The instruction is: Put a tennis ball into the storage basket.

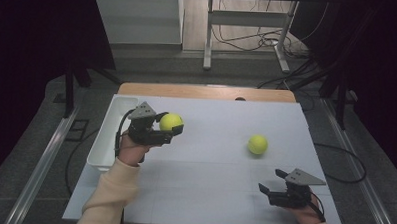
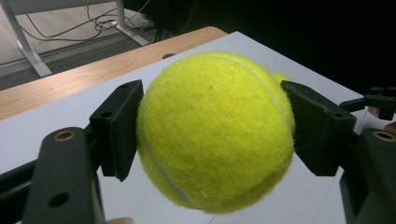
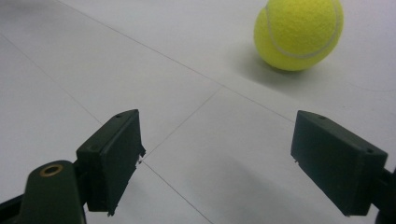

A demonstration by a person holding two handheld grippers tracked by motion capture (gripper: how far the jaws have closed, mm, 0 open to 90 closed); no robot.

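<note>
My left gripper (image 1: 170,125) is shut on a yellow tennis ball (image 1: 170,122) and holds it above the left part of the white table. In the left gripper view that held ball (image 2: 215,133) sits squeezed between both black pads (image 2: 119,128). A second tennis ball (image 1: 258,144) lies loose on the table right of centre, and it shows in the right gripper view at the top right as a tennis ball (image 3: 299,32). My right gripper (image 1: 273,183) rests low near the front right, open, its fingers (image 3: 112,158) spread over bare tabletop, the loose ball ahead of them.
A white rectangular bin (image 1: 112,131) stands along the table's left edge, just left of my left hand. A wooden strip (image 1: 207,92) runs along the far edge. Beyond it are a metal frame's legs and cables on the floor.
</note>
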